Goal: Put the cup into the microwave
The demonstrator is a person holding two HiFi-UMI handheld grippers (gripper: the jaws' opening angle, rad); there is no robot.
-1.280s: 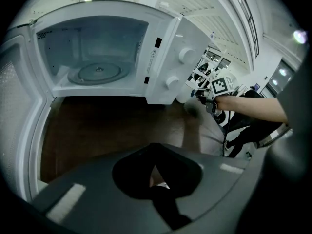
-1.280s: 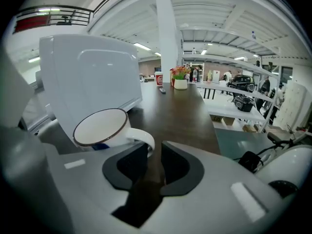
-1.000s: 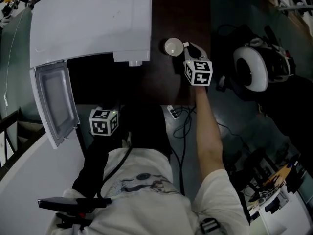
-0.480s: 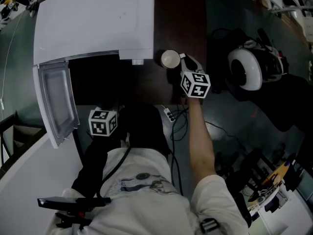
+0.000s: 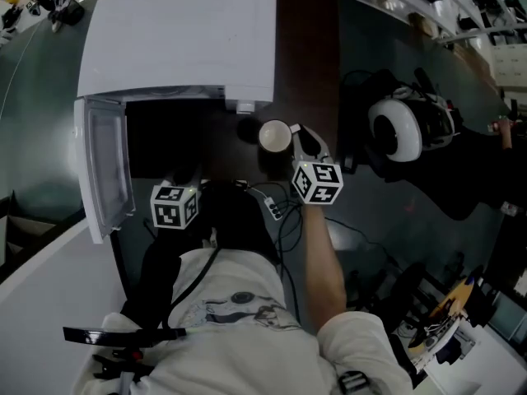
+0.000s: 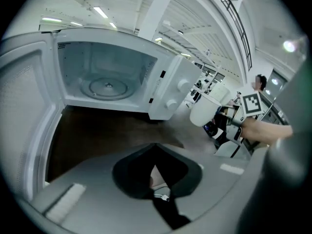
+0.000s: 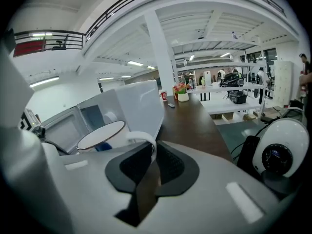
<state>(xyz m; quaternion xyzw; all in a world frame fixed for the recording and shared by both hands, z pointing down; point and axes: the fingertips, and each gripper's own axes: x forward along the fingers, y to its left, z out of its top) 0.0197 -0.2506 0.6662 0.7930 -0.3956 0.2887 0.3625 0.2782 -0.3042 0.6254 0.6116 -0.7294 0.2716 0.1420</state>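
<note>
The white cup hangs above the dark table, just right of the microwave's front. My right gripper is shut on its handle, and its jaws have just been closing on it. In the right gripper view the cup sits left of the jaws, its handle between the pads. The white microwave has its door swung open to the left. Its empty cavity with the glass turntable faces my left gripper, which is shut with nothing in it. The held cup shows at the right of that view.
The brown table ends a little right of the cup. Beyond its edge a round white device lies among black bags on the floor. A power strip with cables lies near the person's body.
My right gripper has lifted the cup off the table and carried it left and nearer, toward the microwave's front. The left gripper has stayed by the open door.
</note>
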